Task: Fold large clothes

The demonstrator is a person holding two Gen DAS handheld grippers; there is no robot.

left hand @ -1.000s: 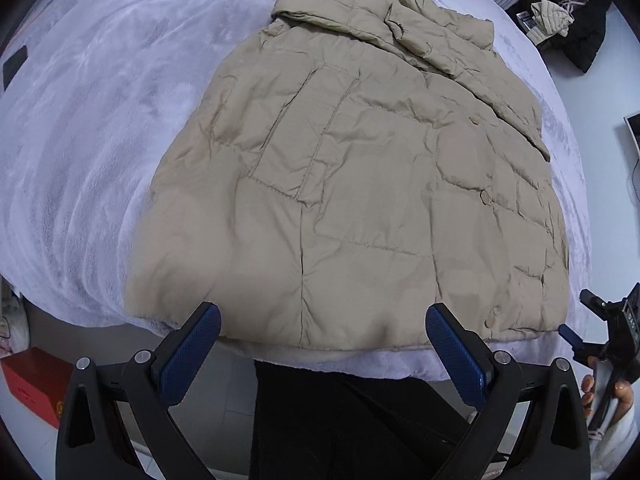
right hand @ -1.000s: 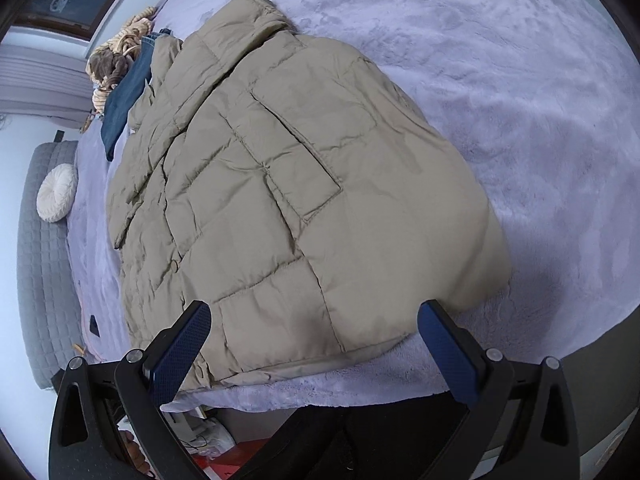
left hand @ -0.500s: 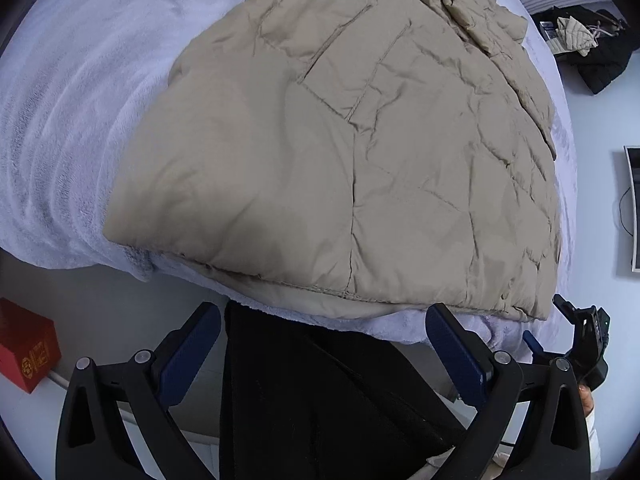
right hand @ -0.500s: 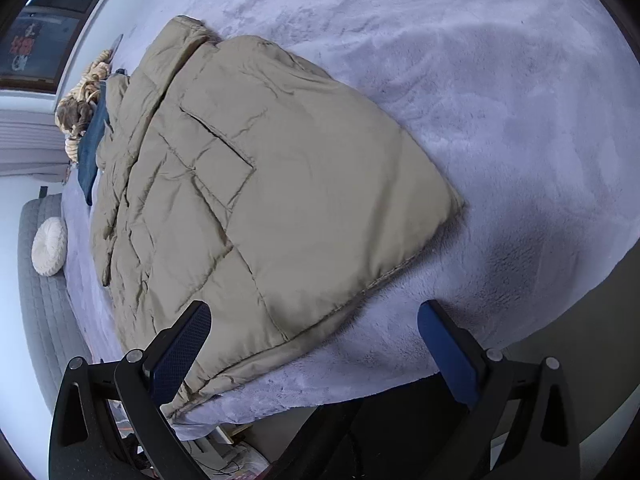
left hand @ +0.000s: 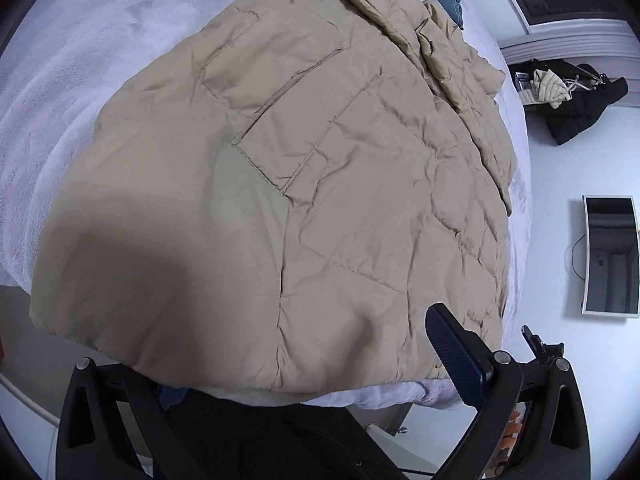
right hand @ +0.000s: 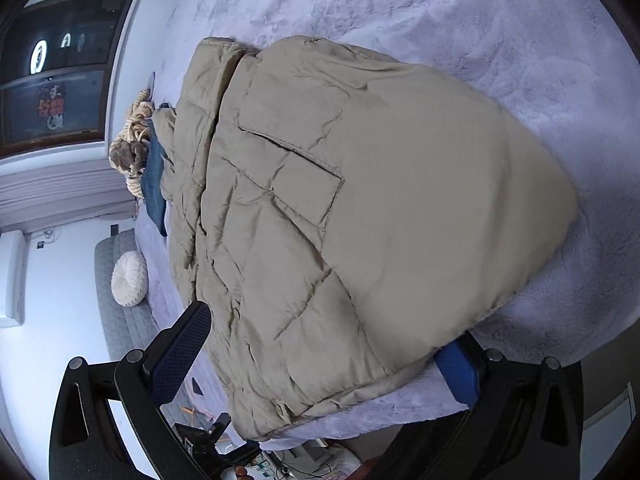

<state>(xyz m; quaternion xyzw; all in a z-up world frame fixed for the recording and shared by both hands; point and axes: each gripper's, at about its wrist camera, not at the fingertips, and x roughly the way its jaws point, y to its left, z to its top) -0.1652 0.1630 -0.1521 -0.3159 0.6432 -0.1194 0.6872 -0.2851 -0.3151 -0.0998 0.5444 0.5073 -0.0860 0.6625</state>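
A beige quilted puffer jacket (left hand: 320, 184) lies flat on a lavender fleece bed cover (left hand: 60, 80), with its hem at the near bed edge. My left gripper (left hand: 312, 328) is open at the hem. Its right finger (left hand: 456, 356) lies over the fabric, and the jacket's corner hides its left finger. In the right wrist view the jacket (right hand: 360, 200) runs away toward its collar. My right gripper (right hand: 320, 328) is open at the hem's other end. Its left finger (right hand: 184, 348) is beside the jacket's edge, and its right finger (right hand: 456, 368) is partly under the hem.
Blue jeans (right hand: 154, 184) and a braided basket (right hand: 132, 148) lie beyond the collar. A black coat (left hand: 576, 108) hangs at the right, and a screen (left hand: 610, 256) is on the wall. A round white cushion (right hand: 129, 279) rests on a grey sofa. The person's dark trousers (left hand: 280, 440) are below the bed edge.
Both grippers have come down and in toward the jacket's hem, which now fills each view. One finger of each has slipped behind the hem. The finger spacing is unchanged.
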